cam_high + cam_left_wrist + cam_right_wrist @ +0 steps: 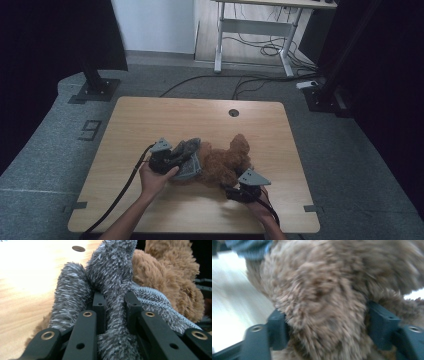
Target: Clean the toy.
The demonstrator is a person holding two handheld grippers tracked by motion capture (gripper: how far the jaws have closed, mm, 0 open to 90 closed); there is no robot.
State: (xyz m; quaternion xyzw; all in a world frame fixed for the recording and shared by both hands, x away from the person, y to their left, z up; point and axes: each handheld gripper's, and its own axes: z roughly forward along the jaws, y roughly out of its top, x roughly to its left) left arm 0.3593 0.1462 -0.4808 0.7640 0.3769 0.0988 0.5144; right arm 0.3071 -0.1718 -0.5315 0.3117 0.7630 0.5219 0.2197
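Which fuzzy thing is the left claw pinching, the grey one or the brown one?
The grey fuzzy garment. The left claw is shut on a fold of it, while the brown teddy lies beside it, at the right claw.

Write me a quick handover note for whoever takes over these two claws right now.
Left claw: shut on a fold of the grey sweater.
Right claw: jaws stand wide with a lump of the brown teddy between them; whether the pads press on it is unclear.
Where: teddy lying mid-table, sweater bunched at its left side, partly on it.
Done: both claws are at the toy, sweater gripped.
Left: probably working the sweater along the teddy; which way cannot be told. Keep the left grip, and check the right hold on the fur before pulling.
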